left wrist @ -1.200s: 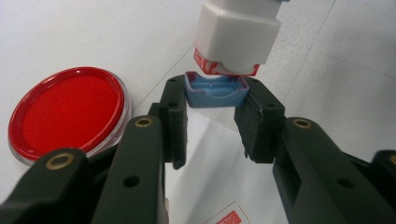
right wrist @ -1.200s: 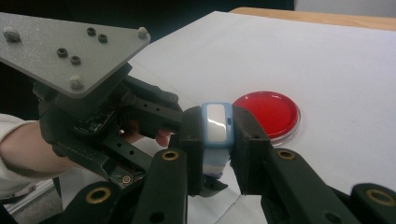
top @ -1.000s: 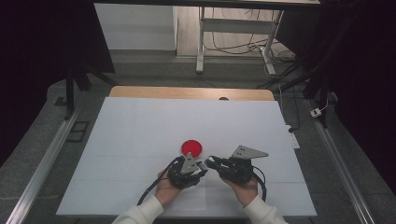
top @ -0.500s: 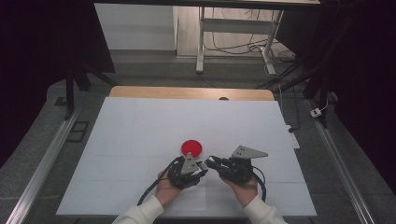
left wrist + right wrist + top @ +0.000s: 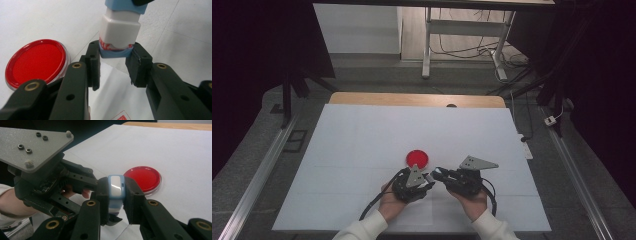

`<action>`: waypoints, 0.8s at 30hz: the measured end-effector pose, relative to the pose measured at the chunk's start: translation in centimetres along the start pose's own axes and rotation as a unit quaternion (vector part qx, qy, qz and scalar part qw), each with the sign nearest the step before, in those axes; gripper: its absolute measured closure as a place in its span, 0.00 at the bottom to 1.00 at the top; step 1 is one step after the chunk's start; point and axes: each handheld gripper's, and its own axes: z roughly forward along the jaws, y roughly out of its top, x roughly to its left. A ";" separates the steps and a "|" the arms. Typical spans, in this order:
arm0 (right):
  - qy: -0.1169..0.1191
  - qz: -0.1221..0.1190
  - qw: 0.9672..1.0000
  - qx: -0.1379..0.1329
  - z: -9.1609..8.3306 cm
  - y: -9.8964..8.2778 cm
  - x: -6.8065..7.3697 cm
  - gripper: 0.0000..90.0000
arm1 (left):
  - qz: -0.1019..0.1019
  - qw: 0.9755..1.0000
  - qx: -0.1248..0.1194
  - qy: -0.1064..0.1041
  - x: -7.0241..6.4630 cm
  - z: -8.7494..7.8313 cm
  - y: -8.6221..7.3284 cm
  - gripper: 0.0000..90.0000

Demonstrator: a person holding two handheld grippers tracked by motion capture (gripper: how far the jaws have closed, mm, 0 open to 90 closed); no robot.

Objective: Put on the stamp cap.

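Both grippers low over the near middle of the white table (image 5: 362, 140), tips meeting nose to nose. Left gripper (image 5: 115, 53) clamped on the blue cap (image 5: 113, 53) at the base of a stamp (image 5: 119, 30), pads pressing its two sides; white body of the stamp rising above the cap, red marking visible along the seam between them. Right gripper (image 5: 116, 190) closed tight on the stamp's upper, blue-and-white end (image 5: 116, 187), one pad on each side, stamp lying roughly level between the two tools. Seen from above, left gripper (image 5: 428, 183) and right gripper (image 5: 437, 175) almost touching, stamp a small pale spot between the tips, too small there for detail. Round red ink pad (image 5: 417, 159), lid off, flat on the table just beyond the grippers, near but apart from them; in the left gripper view the same ink pad (image 5: 37, 61) to the left of the jaws, clear rim around the red face. Sheet of white paper (image 5: 117, 97) under the left jaws, a corner of a red stamped mark (image 5: 122, 116) at its lower edge. White sleeves at the bottom of the high view, wooden table edge (image 5: 412, 99) at the far side.
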 end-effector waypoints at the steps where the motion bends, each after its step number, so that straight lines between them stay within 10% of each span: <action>1: 0.000 0.000 1.000 0.001 0.0 0.0 0.0 0.83 | 0.000 1.000 0.000 0.001 0.0 0.0 0.0 0.71; 24: -0.014 -0.011 1.000 0.008 0.0 0.1 0.4 0.83 | 0.008 1.000 -0.002 0.013 -0.2 -0.1 0.0 0.72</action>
